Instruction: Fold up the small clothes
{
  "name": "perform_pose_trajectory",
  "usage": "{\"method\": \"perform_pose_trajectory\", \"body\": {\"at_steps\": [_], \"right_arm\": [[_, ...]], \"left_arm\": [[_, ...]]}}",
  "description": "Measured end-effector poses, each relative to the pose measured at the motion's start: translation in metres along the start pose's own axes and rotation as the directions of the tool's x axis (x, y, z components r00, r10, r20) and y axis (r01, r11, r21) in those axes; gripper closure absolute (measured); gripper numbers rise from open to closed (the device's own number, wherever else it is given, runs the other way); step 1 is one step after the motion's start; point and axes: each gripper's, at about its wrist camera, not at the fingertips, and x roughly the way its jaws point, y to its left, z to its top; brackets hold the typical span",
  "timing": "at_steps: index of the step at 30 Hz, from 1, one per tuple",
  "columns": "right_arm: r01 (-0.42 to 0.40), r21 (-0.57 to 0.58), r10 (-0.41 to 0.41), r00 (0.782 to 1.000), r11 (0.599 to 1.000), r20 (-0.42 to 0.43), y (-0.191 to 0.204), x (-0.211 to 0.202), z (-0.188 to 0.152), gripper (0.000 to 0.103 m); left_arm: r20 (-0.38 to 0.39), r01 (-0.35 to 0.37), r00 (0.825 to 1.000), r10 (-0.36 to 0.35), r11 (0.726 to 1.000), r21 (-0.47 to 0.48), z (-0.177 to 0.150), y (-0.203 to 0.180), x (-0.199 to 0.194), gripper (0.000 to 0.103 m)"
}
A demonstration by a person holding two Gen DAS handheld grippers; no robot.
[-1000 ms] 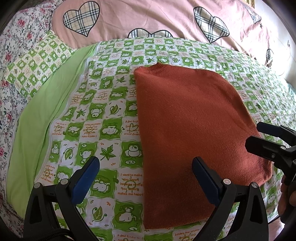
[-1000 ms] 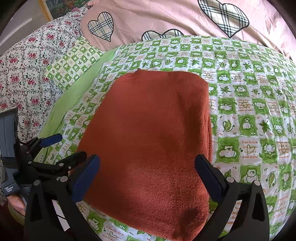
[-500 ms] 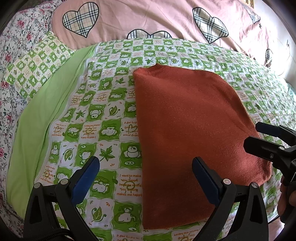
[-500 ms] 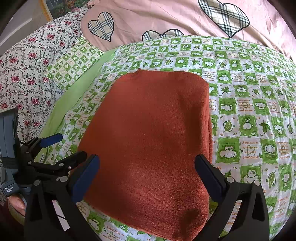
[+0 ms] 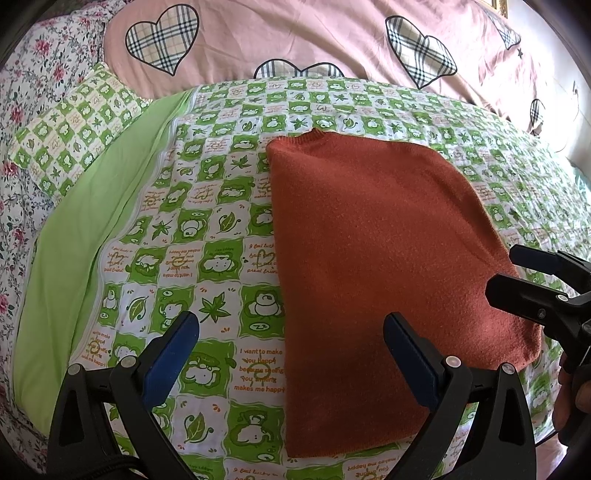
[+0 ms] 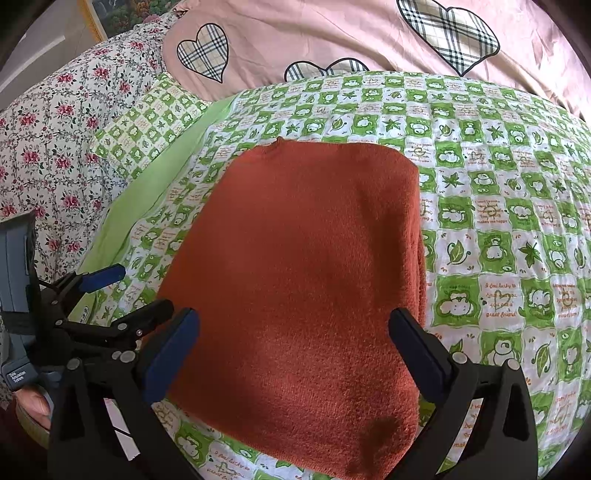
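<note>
- Left wrist view shows the left gripper spread wide, gripping nothing, with the right gripper at the right edge; only the right wrist view shows a framed picture at top left.
- One folded rust sweater lies flat on one green checked quilt; one matching pillow sits beside it.
- Sweater's near edge lies below both grippers; the right gripper is also spread wide and empty.

Left gripper fingers spread wide, empty. Right gripper fingers spread wide, empty.
</note>
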Motion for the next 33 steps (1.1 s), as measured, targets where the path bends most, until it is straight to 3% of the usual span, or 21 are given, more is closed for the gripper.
{"method": "perform_pose_trajectory", "body": {"at_steps": [33], "right_arm": [[-0.005,0.000,0.005,1.000,1.000,-0.001,-0.0027,0.0010,0.0027,0.001]], "left_arm": [[-0.001,0.006,1.000,-0.006,1.000,0.002,0.0015,-0.0038,0.0004,0.003]]}}
